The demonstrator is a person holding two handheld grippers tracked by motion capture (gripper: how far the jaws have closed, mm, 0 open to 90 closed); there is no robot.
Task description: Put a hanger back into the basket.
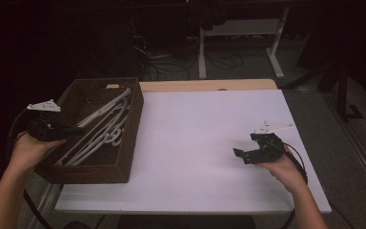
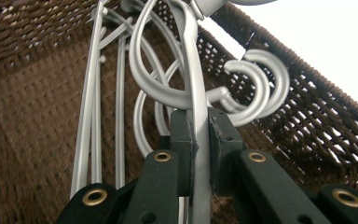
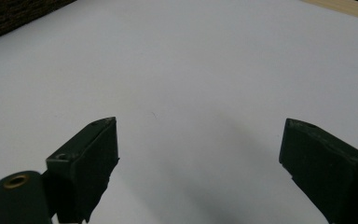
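Jaws of left gripper (image 2: pixel 198 144) clamped on bar of one grey hanger (image 2: pixel 193 84), inside brown wicker basket (image 1: pixel 128 138) at table's left edge. More hangers (image 1: pixel 100 131) piled under it in same basket. Right gripper (image 1: pixel 249 151) spread wide, nothing between pads, hovering over bare white table (image 1: pixel 195 143), well apart from basket.

Black tongs (image 1: pixel 81 126) with brass rivets, grey three-cornered top plates, black trailing cables, bare forearms.
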